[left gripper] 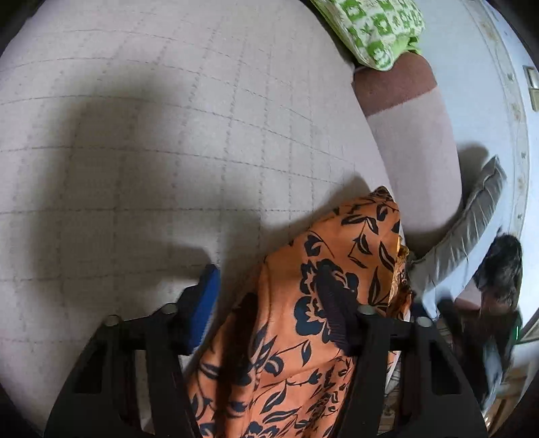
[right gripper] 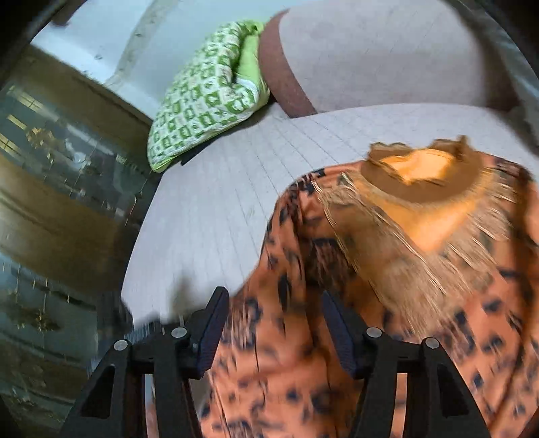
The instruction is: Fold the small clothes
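Hanging between the spread fingers of the left gripper [left gripper: 269,303], the orange garment [left gripper: 303,320] with its dark flower print fills the gap and drapes over the right-hand finger, while the blue-padded finger [left gripper: 205,303] on the other side stands clear of the cloth. Below lies a pale checked mattress [left gripper: 151,134]; a green patterned quilt [left gripper: 370,30] sits at its far end.

From the right wrist, the right gripper [right gripper: 274,330] also stands apart, with the same garment [right gripper: 421,303] bunched between its fingers and spreading off to the right, blurred. I cannot tell if the pads touch it. A tan fringed collar [right gripper: 421,188] shows further up, above the mattress [right gripper: 219,202], and the quilt [right gripper: 202,101] lies beyond.
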Available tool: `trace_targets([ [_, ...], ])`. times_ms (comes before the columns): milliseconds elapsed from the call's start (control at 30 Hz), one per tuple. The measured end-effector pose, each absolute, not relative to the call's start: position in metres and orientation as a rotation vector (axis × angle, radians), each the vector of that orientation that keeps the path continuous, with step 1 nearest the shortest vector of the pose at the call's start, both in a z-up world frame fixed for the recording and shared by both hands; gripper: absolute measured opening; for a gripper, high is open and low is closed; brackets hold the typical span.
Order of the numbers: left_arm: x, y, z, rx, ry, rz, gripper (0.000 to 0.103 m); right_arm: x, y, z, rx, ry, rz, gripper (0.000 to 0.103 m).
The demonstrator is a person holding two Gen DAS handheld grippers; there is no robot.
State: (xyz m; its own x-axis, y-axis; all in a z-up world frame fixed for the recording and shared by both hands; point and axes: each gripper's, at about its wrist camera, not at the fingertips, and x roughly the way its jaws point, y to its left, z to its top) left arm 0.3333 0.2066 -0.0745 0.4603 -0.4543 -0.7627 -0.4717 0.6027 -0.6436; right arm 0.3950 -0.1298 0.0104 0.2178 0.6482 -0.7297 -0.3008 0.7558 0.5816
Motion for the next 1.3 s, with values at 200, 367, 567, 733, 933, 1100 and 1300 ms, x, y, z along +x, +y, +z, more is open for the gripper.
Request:
trace_targets([
  [200, 0.331, 0.22, -0.084, -1.048, 1.123, 0.045, 0.047, 0.457, -0.085, -0.029, 0.29, 1.229, 0.609, 0.044],
  [367, 0.33, 0.217, -0.081, -1.108, 1.125, -0.019, 0.009, 0.482, -0.06, -0.041, 0.24, 1.244, 0.613, 0.004],
  [567, 0.315, 0.227, -0.057, -1.084, 1.006, 0.05, 0.009, 0.481, -0.025, 0.002, 0.159, 1.105, 0.691, 0.003],
  [733, 0.324, 0.215, -0.072, -1.004, 1.117, 0.105, 0.01, 0.502, -0.007, -0.055, 0.086, 1.276, 0.609, 0.003],
  [933, 0.304, 0.223, -0.035, -0.903, 0.962, 0.227, 0.019, 0.478, -0.052, -0.017, 0.16, 1.219, 0.667, 0.005],
  [1100, 0.298, 0.207, -0.021, -0.821, 0.931, 0.194, 0.036, 0.415, -0.109, 0.015, 0.217, 1.18, 0.715, 0.007],
  [1300, 0.306, 0.156, 0.0, -0.656, 0.915, 0.029, 0.035, 0.263, -0.212, 0.054, 0.235, 0.85, 0.551, 0.007],
])
